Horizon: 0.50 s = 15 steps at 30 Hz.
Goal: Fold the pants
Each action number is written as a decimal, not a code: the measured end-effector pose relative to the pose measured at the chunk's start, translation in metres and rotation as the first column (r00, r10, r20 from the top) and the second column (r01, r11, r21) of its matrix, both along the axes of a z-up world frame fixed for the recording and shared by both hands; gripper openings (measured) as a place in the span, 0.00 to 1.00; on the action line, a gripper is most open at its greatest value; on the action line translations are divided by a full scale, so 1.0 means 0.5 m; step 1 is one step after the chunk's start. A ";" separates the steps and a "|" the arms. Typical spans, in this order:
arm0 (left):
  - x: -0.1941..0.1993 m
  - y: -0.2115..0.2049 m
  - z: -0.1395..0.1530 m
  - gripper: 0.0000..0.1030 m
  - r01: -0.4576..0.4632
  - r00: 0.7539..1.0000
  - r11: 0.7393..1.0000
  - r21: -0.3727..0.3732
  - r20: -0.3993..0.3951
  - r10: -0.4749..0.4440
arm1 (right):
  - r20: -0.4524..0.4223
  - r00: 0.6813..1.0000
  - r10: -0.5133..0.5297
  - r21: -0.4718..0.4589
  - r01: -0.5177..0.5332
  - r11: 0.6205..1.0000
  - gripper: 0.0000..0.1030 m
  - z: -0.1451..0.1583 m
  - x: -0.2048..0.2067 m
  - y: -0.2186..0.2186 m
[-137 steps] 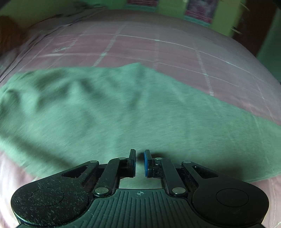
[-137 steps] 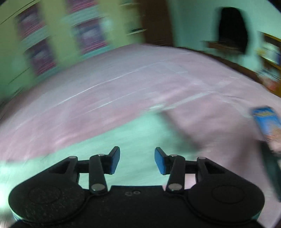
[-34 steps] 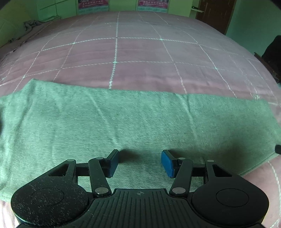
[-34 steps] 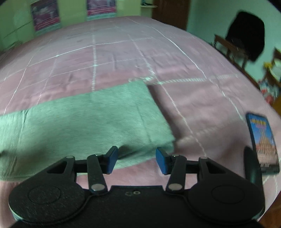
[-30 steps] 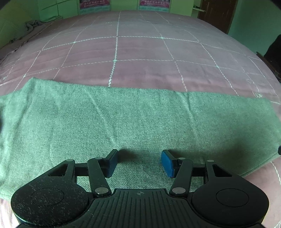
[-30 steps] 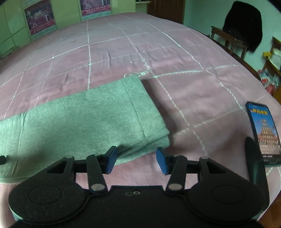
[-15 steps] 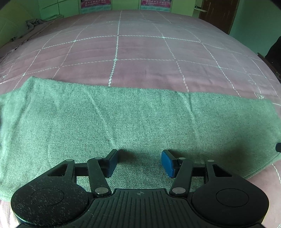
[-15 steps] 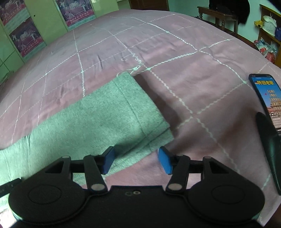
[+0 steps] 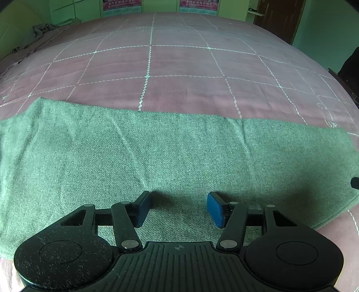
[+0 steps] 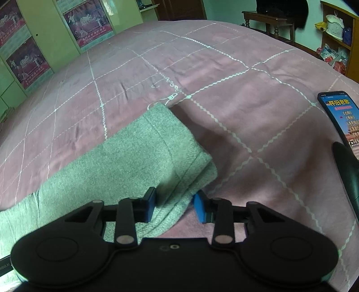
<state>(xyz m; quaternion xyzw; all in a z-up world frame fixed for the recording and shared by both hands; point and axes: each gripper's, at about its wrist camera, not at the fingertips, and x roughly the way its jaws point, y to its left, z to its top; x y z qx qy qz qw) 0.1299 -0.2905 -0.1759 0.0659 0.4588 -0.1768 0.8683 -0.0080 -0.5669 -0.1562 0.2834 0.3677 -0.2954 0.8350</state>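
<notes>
Green pants (image 9: pixel 179 152) lie flat in a long band across the pink quilted bed (image 9: pixel 179 67). My left gripper (image 9: pixel 178 207) hovers open just over the near edge of the pants, nothing between its fingers. In the right wrist view the hemmed end of the pants (image 10: pixel 145 157) lies doubled, with its near corner between the fingers of my right gripper (image 10: pixel 175 207). Its jaws are closing on that corner: the left pad (image 10: pixel 149 205) is over the cloth and the right pad (image 10: pixel 199 210) is at its edge. The cloth between them still looks flat, not pinched.
A phone (image 10: pixel 338 119) with a lit screen lies on the bed at the right, and a dark rounded object (image 10: pixel 346 170) sits in front of it. Green cupboards with posters (image 10: pixel 87 24) stand behind the bed. A wooden table (image 10: pixel 267 20) and shelves (image 10: pixel 336 29) stand at the far right.
My right gripper has rolled and come in over the corner of the pants' end, and its jaws have narrowed around it. The left gripper and the pants have stayed put.
</notes>
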 end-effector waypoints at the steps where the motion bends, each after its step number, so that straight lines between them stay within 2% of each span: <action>1: 0.000 0.000 0.000 0.54 0.000 1.000 1.000 0.000 0.001 0.000 | 0.006 1.000 -0.003 0.009 0.003 1.000 0.38 -0.001 -0.001 -0.002; 3: 0.000 0.000 -0.001 0.55 0.001 1.000 1.000 0.001 0.003 -0.001 | 0.014 1.000 -0.013 0.023 0.012 1.000 0.39 -0.005 -0.001 -0.004; 8: -0.004 0.004 0.018 0.55 -0.025 1.000 1.000 0.015 0.018 0.025 | 0.041 0.999 -0.021 0.014 0.021 1.000 0.20 0.004 0.002 0.004; 10: -0.004 0.004 0.017 0.55 -0.023 1.000 0.999 0.022 0.015 0.023 | 0.076 0.997 -0.023 0.002 0.023 1.000 0.20 0.022 -0.001 0.010; 12: -0.002 -0.003 0.002 0.55 0.003 1.000 0.998 0.057 0.018 -0.004 | 0.044 0.999 -0.011 -0.021 0.012 1.000 0.19 0.019 0.008 0.012; 14: -0.005 -0.014 -0.003 0.55 0.038 0.999 0.995 0.096 0.034 -0.041 | 0.024 0.999 -0.026 -0.002 0.026 1.000 0.19 0.008 0.010 0.007; 15: -0.001 -0.012 -0.001 0.55 0.034 0.999 0.995 0.089 0.023 -0.037 | 0.020 1.000 -0.025 -0.009 0.025 1.000 0.19 0.010 0.012 0.009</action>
